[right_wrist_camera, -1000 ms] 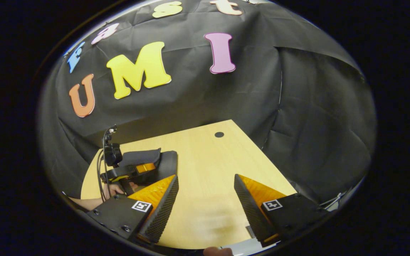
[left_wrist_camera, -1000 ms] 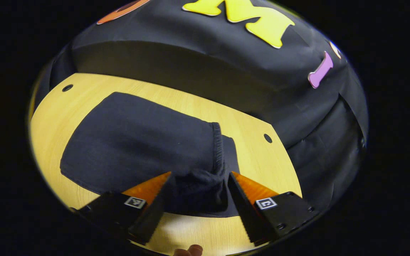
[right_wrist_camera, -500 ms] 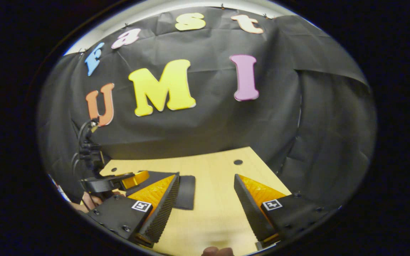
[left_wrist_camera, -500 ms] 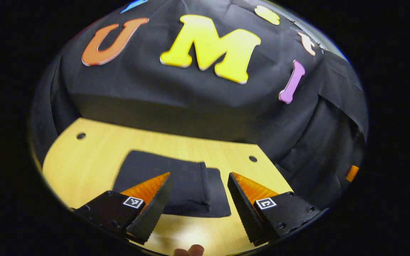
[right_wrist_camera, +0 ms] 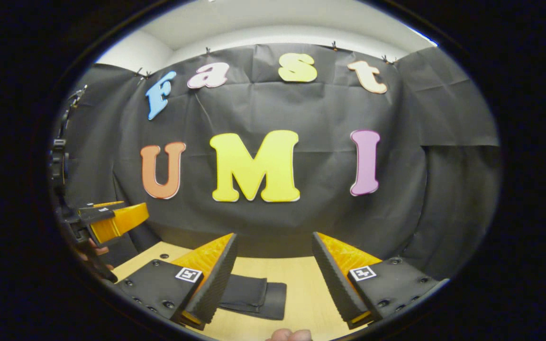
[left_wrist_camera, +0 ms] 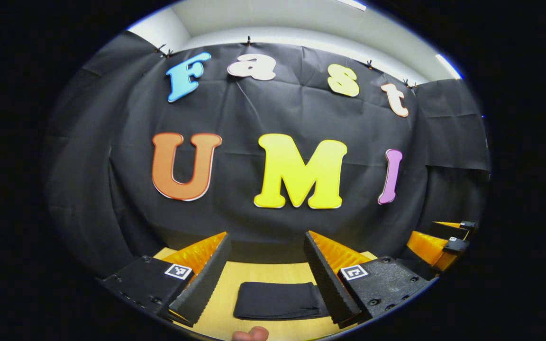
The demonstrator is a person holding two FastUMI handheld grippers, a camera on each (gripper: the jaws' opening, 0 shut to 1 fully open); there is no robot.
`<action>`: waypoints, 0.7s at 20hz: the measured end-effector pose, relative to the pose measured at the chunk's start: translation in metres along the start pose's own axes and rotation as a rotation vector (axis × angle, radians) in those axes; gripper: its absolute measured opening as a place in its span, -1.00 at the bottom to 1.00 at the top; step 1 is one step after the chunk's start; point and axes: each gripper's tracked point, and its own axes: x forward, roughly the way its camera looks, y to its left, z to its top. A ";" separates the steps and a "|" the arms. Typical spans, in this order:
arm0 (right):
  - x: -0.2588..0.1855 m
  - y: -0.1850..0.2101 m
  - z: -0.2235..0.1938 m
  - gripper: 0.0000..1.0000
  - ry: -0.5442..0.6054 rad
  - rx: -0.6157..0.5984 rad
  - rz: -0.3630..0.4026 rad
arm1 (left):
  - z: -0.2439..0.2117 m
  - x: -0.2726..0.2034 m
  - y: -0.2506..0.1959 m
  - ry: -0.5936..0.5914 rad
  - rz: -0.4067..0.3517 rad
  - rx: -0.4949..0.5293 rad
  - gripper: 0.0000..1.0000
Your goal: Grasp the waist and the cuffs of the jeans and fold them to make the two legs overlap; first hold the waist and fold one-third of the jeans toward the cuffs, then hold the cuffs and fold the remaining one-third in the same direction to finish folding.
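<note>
While the jeans (left_wrist_camera: 277, 300) lie folded into a flat dark bundle on the wooden surface (left_wrist_camera: 263, 274), both grippers hang above them. The left gripper (left_wrist_camera: 267, 270) has its fingers spread wide with nothing between them, as does the right gripper (right_wrist_camera: 275, 274).

My left gripper (left_wrist_camera: 267, 274) gapes empty; dark folded jeans (left_wrist_camera: 277, 300) lie flat on light wooden table (left_wrist_camera: 268, 273), bottom centre.
</note>
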 end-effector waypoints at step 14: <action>-0.008 0.029 -0.008 0.94 -0.048 0.000 -0.005 | -0.023 -0.030 0.022 -0.028 0.077 0.092 0.96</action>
